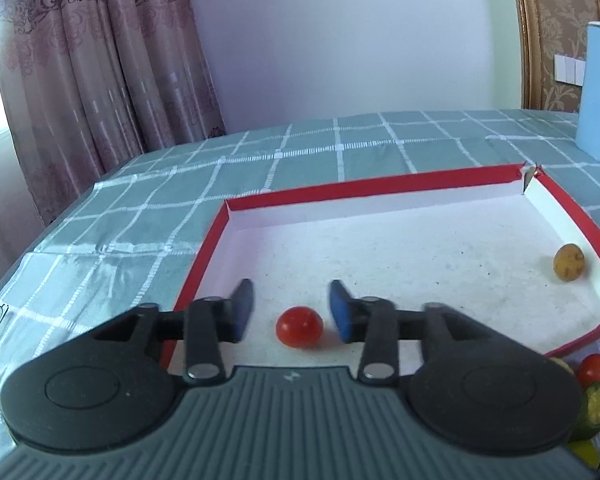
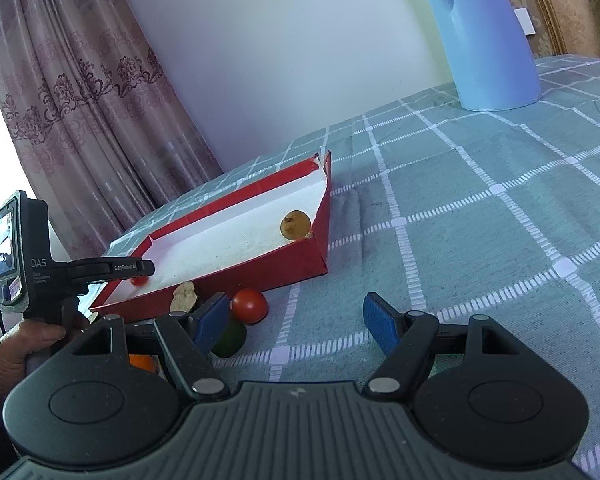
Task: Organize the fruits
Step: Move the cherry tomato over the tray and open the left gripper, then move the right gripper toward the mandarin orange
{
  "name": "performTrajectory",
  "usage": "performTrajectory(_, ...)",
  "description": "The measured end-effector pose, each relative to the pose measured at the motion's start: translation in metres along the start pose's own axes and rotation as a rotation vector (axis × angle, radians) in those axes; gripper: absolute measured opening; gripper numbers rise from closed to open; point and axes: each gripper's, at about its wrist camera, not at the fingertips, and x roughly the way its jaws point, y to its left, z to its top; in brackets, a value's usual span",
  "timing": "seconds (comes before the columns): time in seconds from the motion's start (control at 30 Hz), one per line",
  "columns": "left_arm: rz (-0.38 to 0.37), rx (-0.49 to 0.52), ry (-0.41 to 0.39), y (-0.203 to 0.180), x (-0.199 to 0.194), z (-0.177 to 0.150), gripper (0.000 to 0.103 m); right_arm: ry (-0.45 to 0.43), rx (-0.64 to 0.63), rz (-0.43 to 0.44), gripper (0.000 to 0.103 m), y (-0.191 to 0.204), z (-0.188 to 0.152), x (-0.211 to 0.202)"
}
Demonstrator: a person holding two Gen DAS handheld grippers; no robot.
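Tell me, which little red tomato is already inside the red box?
The tomato lying on the box's white floor, between the left gripper's open blue fingers. The other tomato sits outside on the checked tablecloth, beside a green fruit.

Black grippers, blue-padded fingers point(image 1: 342, 312)

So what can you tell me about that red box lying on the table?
The red box is a shallow, open cardboard tray, red outside and along the rim, with a speckled white floor. One far corner is torn. It lies flat on the checked tablecloth. Inside rest a cherry tomato, between the open left gripper pads, and a yellowish-brown round fruit by the right wall.
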Motion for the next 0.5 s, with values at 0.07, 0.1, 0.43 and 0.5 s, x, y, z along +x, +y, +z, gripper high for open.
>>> performTrajectory(0.07, 0.002, 0.006, -0.017, -0.001, -0.007, 0.0, 0.044, 0.0, 0.001, -0.004, 0.074, 0.0, 0.0, 0.0)
performTrajectory(0.1, -0.002, 0.004, -0.024, 0.0, -0.011, 0.0, 0.047, 0.0, 0.001, -0.006, 0.074, 0.0, 0.0, 0.0)
performTrajectory(0.43, 0.02, -0.066, -0.078, 0.019, -0.073, -0.018, 0.086, 0.006, -0.017, -0.035, 0.074, 0.003, 0.001, 0.002)
performTrajectory(0.5, 0.023, -0.063, -0.084, 0.022, -0.083, -0.026, 0.088, 0.005, -0.026, -0.036, 0.074, 0.004, 0.001, 0.002)
